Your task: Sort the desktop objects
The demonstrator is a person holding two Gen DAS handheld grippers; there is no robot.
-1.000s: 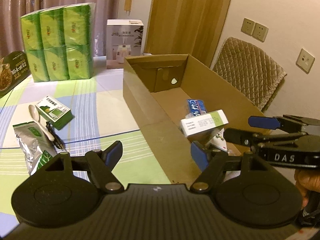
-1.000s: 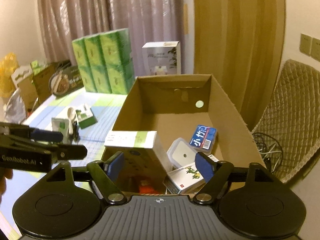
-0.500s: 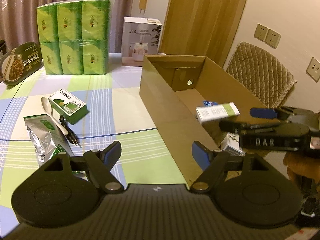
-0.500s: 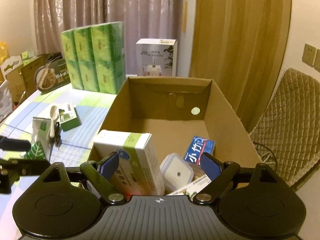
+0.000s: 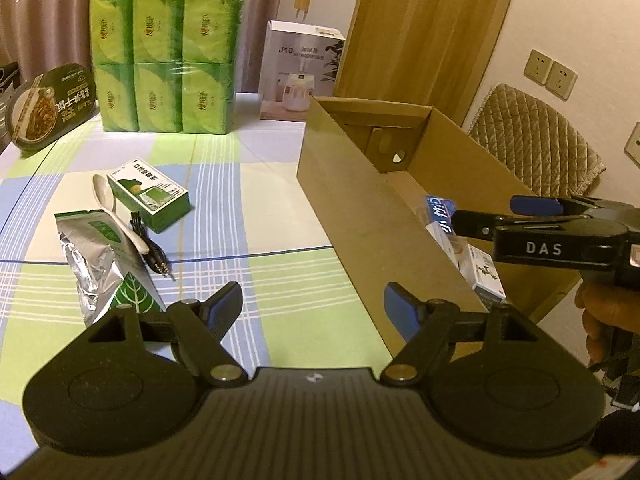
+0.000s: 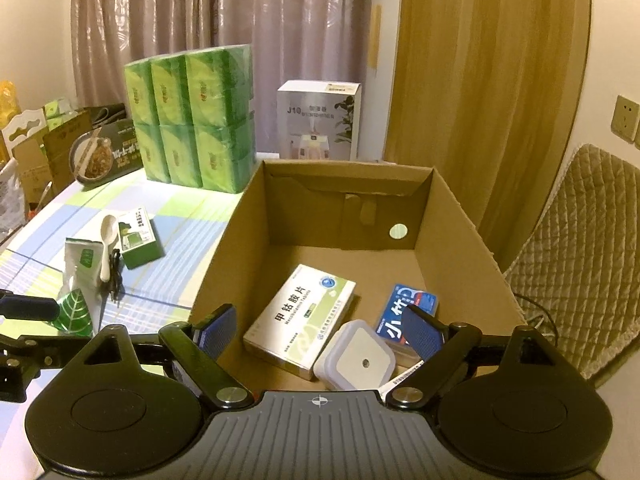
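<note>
Inside the cardboard box (image 6: 460, 216): white-green medicine box (image 6: 300, 320) flat on the floor, beside a square white case (image 6: 356, 360) and blue pack (image 6: 400, 312). Right gripper (image 6: 320, 332) above, jaws wide, empty. Left gripper (image 5: 312, 308) wide, empty, over the tablecloth (image 5: 256, 216).

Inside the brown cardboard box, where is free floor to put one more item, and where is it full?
The brown cardboard box has bare floor at its far end, between the back wall with the round hole and the white-and-green medicine carton. The near end is crowded: that carton, the white square container and the blue packet lie close together.
</note>
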